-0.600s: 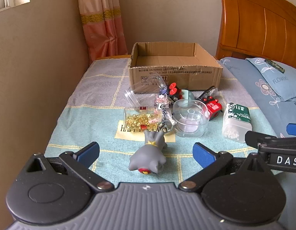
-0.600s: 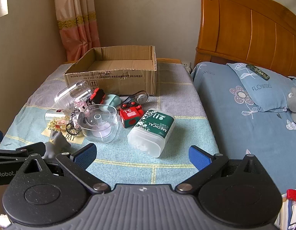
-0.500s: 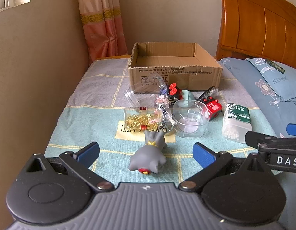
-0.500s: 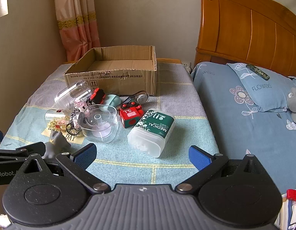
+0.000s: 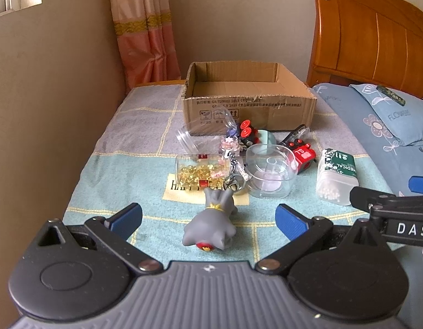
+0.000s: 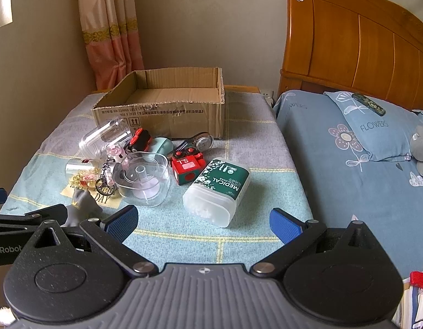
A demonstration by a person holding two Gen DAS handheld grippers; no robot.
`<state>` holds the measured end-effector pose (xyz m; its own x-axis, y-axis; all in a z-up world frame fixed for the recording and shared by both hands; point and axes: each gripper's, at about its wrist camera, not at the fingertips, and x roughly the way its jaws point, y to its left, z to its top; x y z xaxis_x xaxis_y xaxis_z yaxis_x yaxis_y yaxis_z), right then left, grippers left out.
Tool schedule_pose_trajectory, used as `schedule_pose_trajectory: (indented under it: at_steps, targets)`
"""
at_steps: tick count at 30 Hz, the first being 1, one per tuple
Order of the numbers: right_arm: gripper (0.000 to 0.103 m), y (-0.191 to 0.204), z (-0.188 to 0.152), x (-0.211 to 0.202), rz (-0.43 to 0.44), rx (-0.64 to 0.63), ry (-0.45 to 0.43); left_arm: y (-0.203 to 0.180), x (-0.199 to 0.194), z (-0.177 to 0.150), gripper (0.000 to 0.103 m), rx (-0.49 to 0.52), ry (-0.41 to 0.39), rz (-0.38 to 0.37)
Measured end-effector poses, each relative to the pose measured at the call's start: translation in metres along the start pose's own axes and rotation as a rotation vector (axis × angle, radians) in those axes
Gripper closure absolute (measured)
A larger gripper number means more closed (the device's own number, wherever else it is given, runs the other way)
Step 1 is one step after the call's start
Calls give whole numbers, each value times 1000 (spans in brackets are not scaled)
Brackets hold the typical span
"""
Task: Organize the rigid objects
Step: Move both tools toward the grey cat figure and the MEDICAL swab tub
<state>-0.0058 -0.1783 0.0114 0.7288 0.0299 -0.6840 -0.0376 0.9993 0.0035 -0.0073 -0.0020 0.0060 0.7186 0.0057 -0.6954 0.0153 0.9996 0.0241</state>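
An open cardboard box [image 5: 247, 101] [image 6: 162, 109] stands at the back of the cloth-covered table [image 5: 123, 164]. In front of it lie a grey toy figure [image 5: 211, 227], a jar of yellow beads [image 5: 197, 172], an empty clear jar [image 5: 203, 131], a clear round container [image 5: 269, 172] [image 6: 143, 178], a red toy [image 5: 300, 156] [image 6: 186, 167] and a green-labelled cotton swab box [image 5: 336, 178] [image 6: 217, 189]. My left gripper [image 5: 208, 219] is open, the grey toy between its fingers, not touched. My right gripper [image 6: 203, 219] is open just before the swab box.
A keyring [image 5: 233, 181], a pale green object [image 6: 162, 145] and a black-red toy [image 6: 138, 138] lie in the pile. A wall [image 5: 47, 109] runs along the left. A bed with blue pillow [image 6: 376, 128] and wooden headboard [image 6: 362, 41] lies to the right.
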Motion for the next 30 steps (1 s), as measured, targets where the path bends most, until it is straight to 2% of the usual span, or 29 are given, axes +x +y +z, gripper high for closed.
schedule_pose_trajectory:
  at_steps: [12,18,23,27,30]
  targets:
    - [0,-1,3,2,-3,-20,-14,0,6,2,1,10,-13,-42]
    - [0,-2,4,6,2,-41,-18,-1,10,3,1,40,-47,-58]
    - [0,-5,2,11,41,-81,-33,1,22,2,1,67,-17,-96]
    - [0,-11,-1,19,105,-130,-54,4,32,-1,1,109,-12,-106]
    - [0,-19,-5,29,112,-148,-44,6,39,-5,1,142,5,-121]
